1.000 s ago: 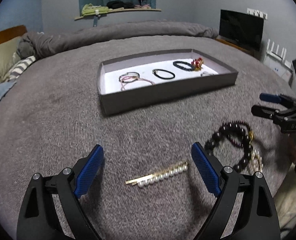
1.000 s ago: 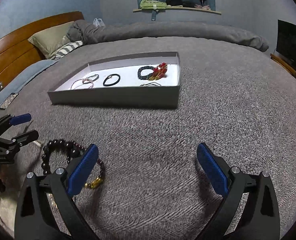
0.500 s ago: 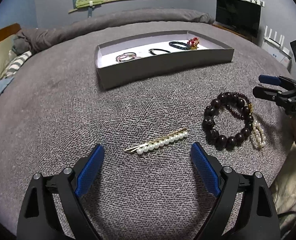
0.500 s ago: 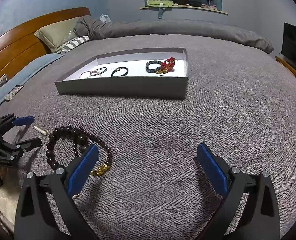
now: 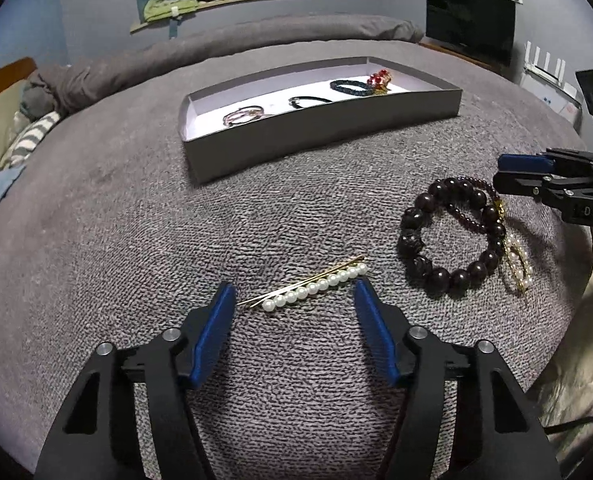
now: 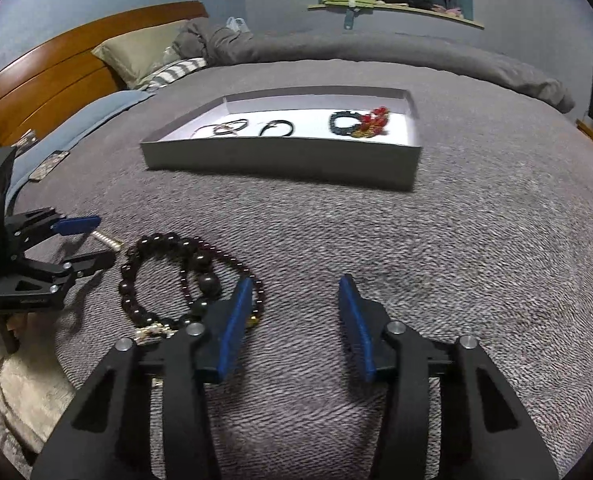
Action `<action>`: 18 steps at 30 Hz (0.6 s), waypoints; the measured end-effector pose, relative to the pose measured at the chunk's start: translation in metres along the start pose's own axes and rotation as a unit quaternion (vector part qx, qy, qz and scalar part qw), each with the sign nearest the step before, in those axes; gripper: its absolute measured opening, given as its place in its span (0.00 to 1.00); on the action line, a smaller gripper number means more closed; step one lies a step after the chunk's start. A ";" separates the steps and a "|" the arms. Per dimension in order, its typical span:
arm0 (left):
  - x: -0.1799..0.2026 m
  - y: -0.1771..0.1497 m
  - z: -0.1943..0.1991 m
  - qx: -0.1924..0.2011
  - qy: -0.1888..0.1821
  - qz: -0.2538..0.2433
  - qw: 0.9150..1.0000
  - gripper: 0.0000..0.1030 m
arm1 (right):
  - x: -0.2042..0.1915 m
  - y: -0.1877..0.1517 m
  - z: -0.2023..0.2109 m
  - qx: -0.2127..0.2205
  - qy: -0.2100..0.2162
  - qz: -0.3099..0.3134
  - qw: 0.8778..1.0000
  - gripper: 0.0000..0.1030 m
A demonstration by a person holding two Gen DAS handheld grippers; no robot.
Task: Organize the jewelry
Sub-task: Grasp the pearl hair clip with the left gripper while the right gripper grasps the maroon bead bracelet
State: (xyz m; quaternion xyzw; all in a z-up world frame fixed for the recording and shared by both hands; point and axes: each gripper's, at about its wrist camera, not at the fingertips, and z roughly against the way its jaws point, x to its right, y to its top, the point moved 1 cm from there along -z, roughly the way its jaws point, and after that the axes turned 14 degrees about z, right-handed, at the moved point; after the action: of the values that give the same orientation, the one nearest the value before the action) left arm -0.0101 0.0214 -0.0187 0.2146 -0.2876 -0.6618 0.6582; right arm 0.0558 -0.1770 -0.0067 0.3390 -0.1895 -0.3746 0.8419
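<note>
Closing over the pearl hair pin (image 5: 314, 286), the left gripper (image 5: 292, 294) has its jaws narrowing with the pin lying between the blue pads, which do not yet press it. The pin rests flat on the grey blanket (image 5: 136, 240) of the bed, askew to the pads. The right gripper (image 6: 294, 292) is closing too, with nothing between its jaws but blanket; its left pad sits over the edge of the dark bead bracelet (image 6: 164, 276). A small pearl ornament (image 5: 516, 260) lies touching that bracelet. The grey tray (image 5: 320, 136) already holding bracelets stands well apart, farther up the bed. The risk, as I judge it: the thin pin may slip or sink into the soft pile (it offers little height), and the right pad may snag the beads.
</note>
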 end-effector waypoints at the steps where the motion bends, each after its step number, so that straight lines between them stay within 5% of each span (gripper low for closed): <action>1: 0.001 0.000 0.000 0.000 0.000 -0.001 1.000 0.59 | -0.002 0.001 0.000 -0.001 0.004 0.002 1.000 0.40; 5: 0.002 0.000 0.001 0.001 -0.005 -0.003 1.000 0.52 | -0.010 0.001 -0.004 -0.009 0.009 0.015 1.000 0.27; 13: 0.008 -0.001 -0.002 -0.003 0.000 -0.017 1.000 0.51 | -0.022 -0.001 -0.015 -0.030 0.001 0.036 0.999 0.26; 18: 0.012 -0.003 0.000 0.002 -0.001 -0.028 1.000 0.40 | -0.020 -0.002 -0.015 -0.030 -0.006 0.042 0.999 0.09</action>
State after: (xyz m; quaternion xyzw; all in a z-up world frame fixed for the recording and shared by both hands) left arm -0.0127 0.0095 -0.0196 0.2231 -0.2837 -0.6797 0.6385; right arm 0.0500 -0.1564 -0.0196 0.3035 -0.1977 -0.3468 0.8652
